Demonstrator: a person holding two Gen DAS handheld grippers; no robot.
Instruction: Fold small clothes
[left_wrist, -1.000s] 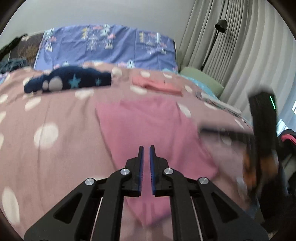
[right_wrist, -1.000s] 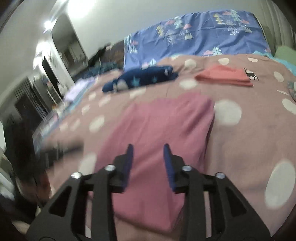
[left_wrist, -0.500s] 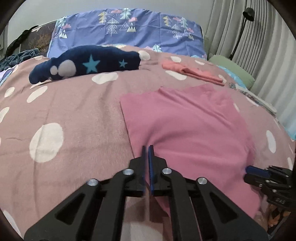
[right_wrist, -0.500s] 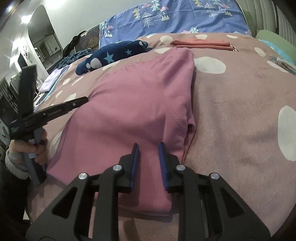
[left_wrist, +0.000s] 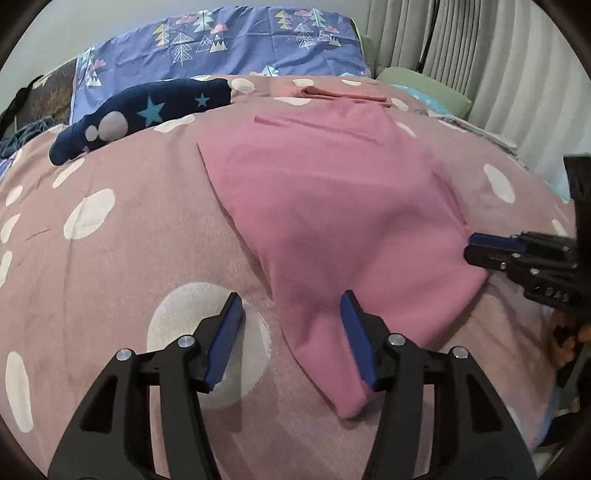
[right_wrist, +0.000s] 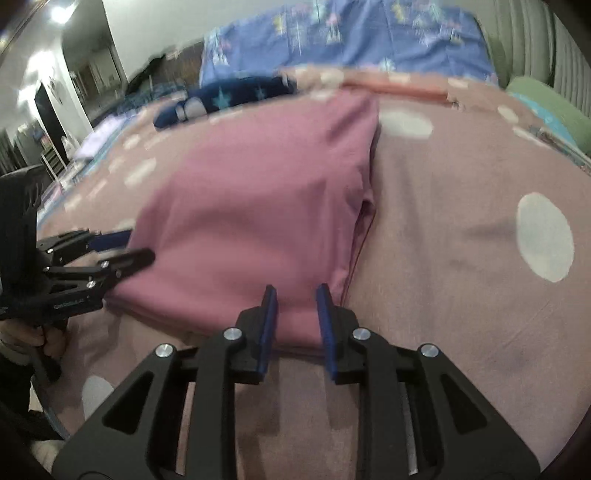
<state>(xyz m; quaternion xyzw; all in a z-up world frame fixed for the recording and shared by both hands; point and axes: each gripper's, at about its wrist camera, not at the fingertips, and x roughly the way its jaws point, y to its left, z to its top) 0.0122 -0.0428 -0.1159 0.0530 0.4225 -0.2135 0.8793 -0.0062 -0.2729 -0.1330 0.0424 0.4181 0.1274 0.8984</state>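
Observation:
A pink garment (left_wrist: 332, 206) lies flat on the dotted bedspread, folded lengthwise, and also shows in the right wrist view (right_wrist: 258, 206). My left gripper (left_wrist: 291, 325) is open wide over the garment's near left corner, one finger over the bedspread, one over the cloth. My right gripper (right_wrist: 295, 314) is open, its jaws either side of the near right corner of the garment. Each gripper shows in the other's view, the right one (left_wrist: 517, 254) and the left one (right_wrist: 92, 254), at the garment's near edge.
A navy star-patterned garment (left_wrist: 147, 110) lies at the far left of the bed. A folded salmon garment (left_wrist: 340, 94) lies behind the pink one. A blue patterned pillow (left_wrist: 229, 48) sits at the head. Curtains (left_wrist: 498, 66) hang at the right.
My left gripper has opened wide from shut. Both grippers have moved down to the near edge of the pink garment. The right gripper stays partly open.

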